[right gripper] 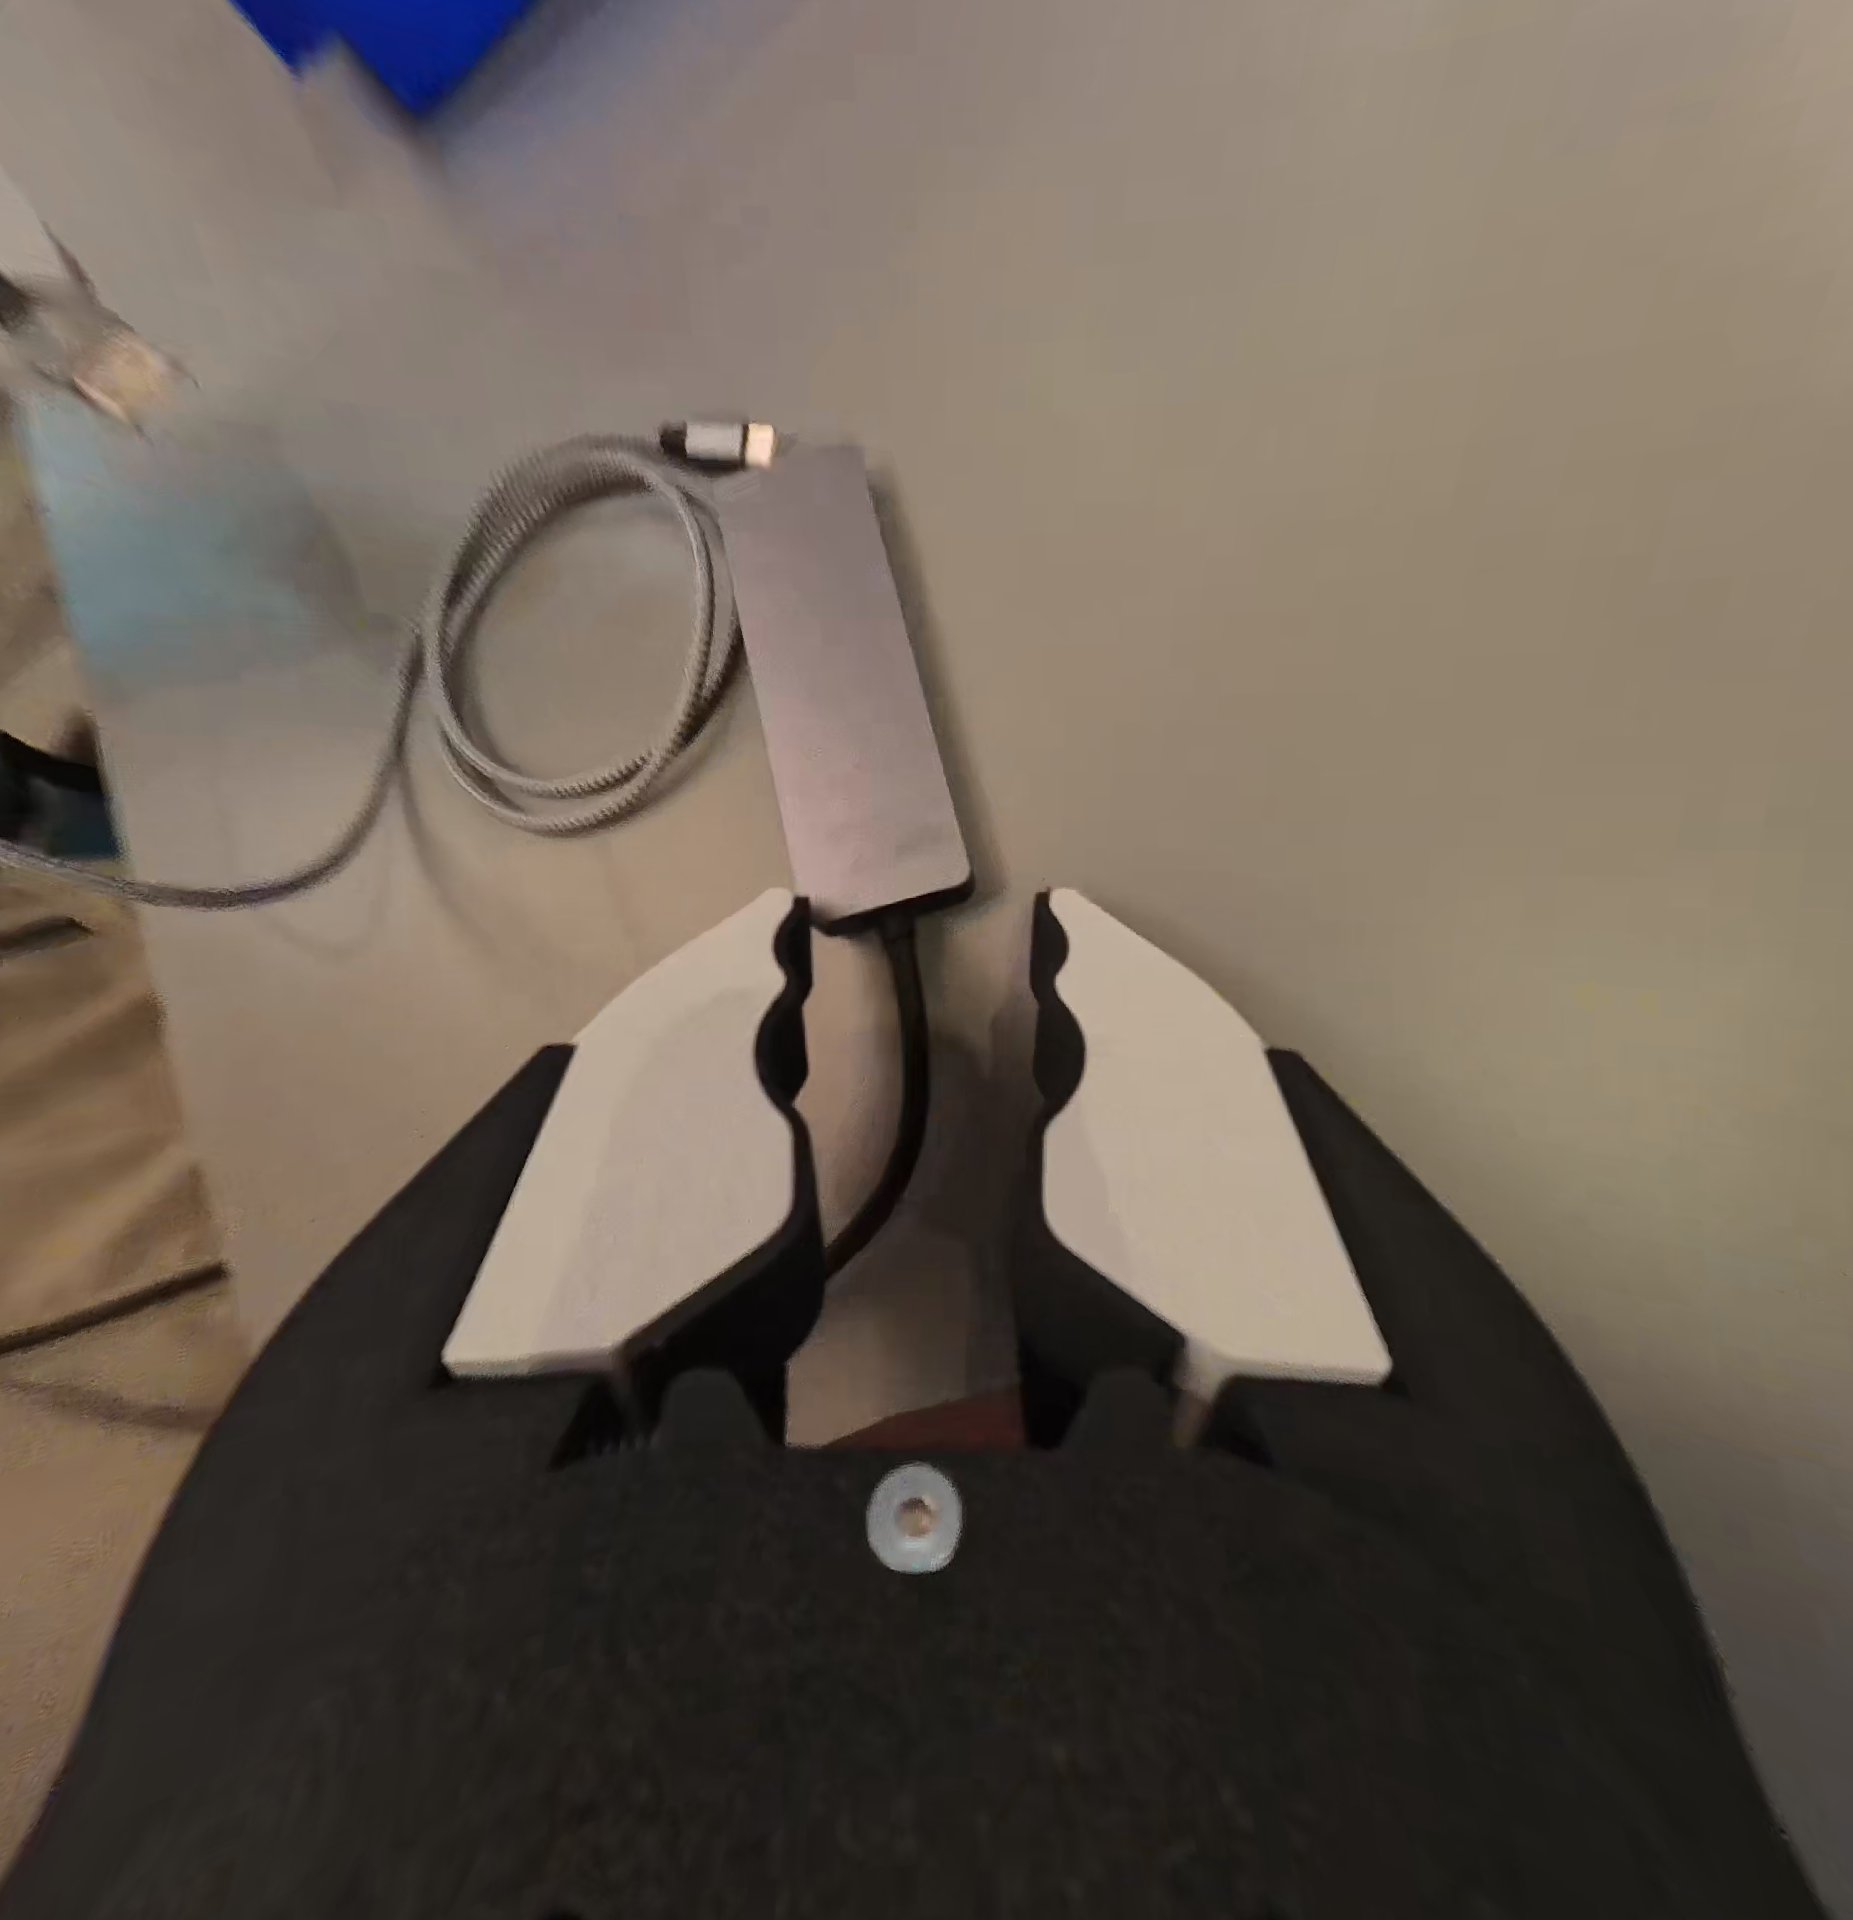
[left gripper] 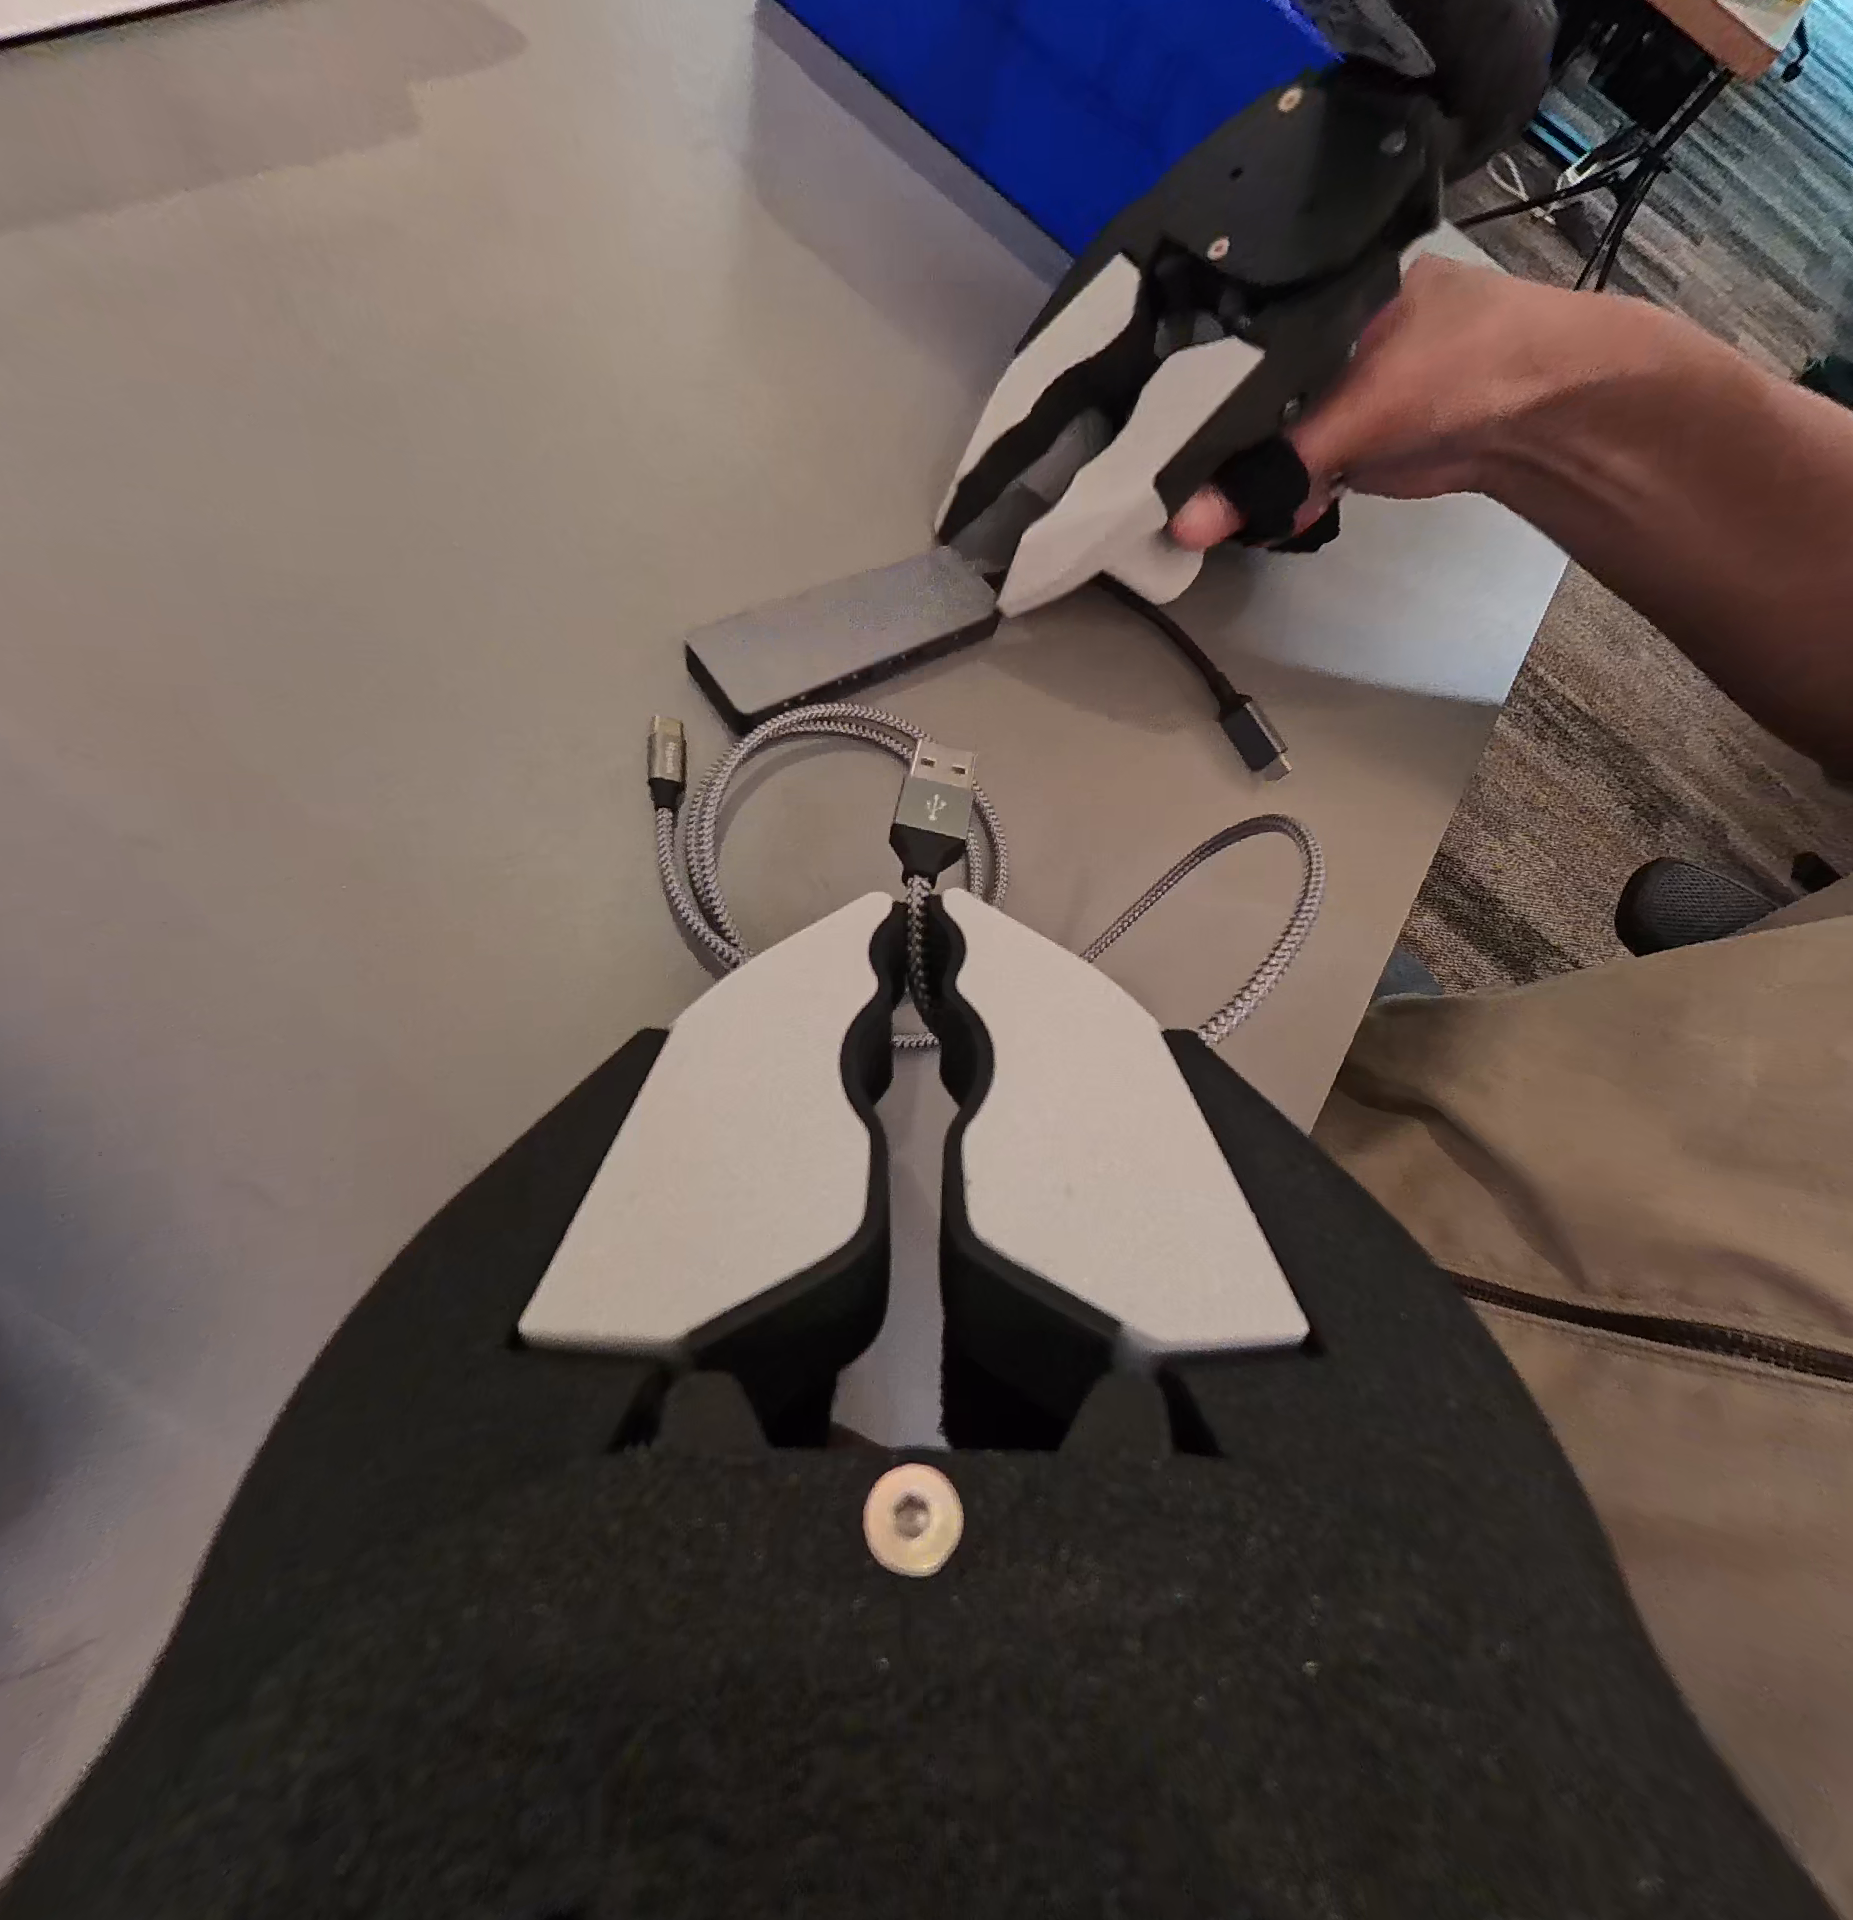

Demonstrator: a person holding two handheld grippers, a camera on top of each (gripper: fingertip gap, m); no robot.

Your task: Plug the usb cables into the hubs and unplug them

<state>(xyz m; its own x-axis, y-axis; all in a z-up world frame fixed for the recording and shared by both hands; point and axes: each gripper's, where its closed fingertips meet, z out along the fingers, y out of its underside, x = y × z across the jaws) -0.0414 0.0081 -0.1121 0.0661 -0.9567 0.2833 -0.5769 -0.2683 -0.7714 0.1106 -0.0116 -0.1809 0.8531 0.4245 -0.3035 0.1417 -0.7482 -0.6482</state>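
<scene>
My left gripper (left gripper: 917, 902) is shut on the grey braided USB cable (left gripper: 849, 727) just behind its USB-A plug (left gripper: 935, 795), held above the table with the plug pointing at the flat grey hub (left gripper: 849, 634). The cable's coil lies in front of the hub, with its small plug (left gripper: 664, 764) at the left. My right gripper (right gripper: 917, 909) is open at the hub's (right gripper: 849, 686) near end, fingers to either side of the hub's black lead (right gripper: 906, 1070). In the left wrist view, the right gripper (left gripper: 979, 577) touches the hub's far end.
The grey table (left gripper: 330, 623) ends at the right (left gripper: 1421, 883), with carpet beyond. A blue box (left gripper: 1047, 114) stands at the back. The hub's lead plug (left gripper: 1254, 738) lies near the table edge. A person's arm (left gripper: 1576, 468) and tan clothing (left gripper: 1628, 1195) are at the right. There is about 15 cm between the tips of the two grippers.
</scene>
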